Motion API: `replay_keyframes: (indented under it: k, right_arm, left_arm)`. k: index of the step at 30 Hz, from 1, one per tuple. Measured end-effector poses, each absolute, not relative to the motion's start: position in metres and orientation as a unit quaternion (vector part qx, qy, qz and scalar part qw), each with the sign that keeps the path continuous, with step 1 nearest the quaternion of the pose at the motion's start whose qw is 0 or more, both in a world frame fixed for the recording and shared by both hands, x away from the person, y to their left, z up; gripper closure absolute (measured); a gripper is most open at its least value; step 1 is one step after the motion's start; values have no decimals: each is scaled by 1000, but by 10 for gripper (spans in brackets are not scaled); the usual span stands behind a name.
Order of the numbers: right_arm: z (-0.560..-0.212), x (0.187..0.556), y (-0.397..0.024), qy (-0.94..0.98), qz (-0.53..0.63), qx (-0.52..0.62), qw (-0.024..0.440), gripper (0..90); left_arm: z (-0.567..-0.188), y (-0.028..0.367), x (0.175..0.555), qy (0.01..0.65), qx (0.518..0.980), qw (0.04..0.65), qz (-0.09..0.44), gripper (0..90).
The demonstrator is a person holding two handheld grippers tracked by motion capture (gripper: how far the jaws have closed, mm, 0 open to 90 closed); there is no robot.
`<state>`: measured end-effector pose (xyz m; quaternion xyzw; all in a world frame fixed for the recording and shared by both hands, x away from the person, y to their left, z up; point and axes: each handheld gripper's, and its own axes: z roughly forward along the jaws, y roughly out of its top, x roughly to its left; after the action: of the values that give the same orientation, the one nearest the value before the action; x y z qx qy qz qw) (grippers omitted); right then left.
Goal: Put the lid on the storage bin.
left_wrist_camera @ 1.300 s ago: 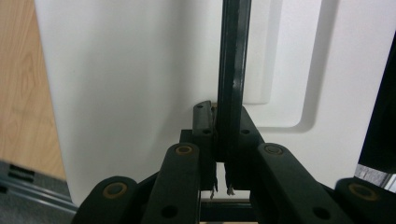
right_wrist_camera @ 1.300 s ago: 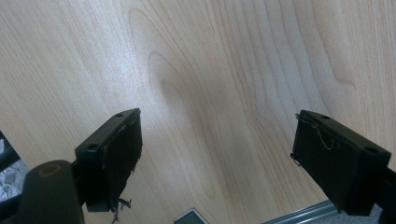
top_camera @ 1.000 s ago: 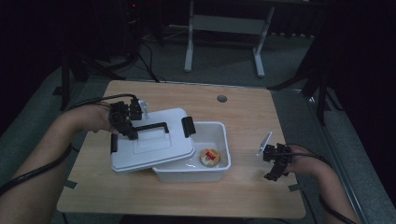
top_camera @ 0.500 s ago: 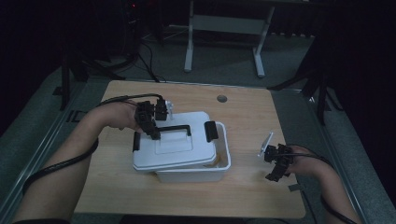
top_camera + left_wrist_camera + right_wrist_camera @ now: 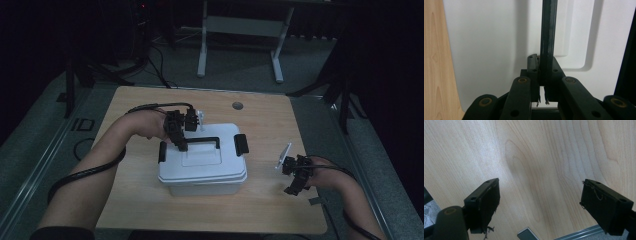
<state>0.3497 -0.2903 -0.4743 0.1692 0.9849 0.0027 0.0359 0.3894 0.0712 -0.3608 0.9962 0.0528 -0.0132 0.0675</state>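
A white plastic box (image 5: pixel 202 184) stands in the middle of the wooden table (image 5: pixel 150 107), and its white lid (image 5: pixel 202 162) lies squarely over it. My left gripper (image 5: pixel 181 145) is shut on the lid's black handle (image 5: pixel 202 141) near its left end. In the left gripper view the jaws pinch that thin black handle bar (image 5: pixel 548 37) above the white lid (image 5: pixel 489 50). My right gripper (image 5: pixel 295 177) hovers low over the table at the right, apart from the box. Its jaws stand wide open above bare wood (image 5: pixel 536 170), nothing between them.
Black latches sit on the lid's left (image 5: pixel 162 151) and right (image 5: pixel 241 143) ends. A round grommet hole (image 5: pixel 237 105) marks the table's far side. A metal stand (image 5: pixel 240 30) is on the floor beyond the table. The table's right edge (image 5: pixel 574 233) runs close under my right gripper.
My left gripper has carried the lid to the right, from resting askew off the box's left side to covering it fully; the food inside is now hidden. The right gripper has stayed put.
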Motion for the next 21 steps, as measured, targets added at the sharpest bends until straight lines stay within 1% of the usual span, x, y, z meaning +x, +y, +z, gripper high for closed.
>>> replay_keyframes:
  k: [10,21]
  right_arm:
    - [-477,350,-288,986,0,164,35,154]
    - [-481,349,-286,986,1,162,33,154]
  left_arm:
    - [-369,61,393,49,997,61,-24,835]
    - [-372,59,396,51,997,59,-28,834]
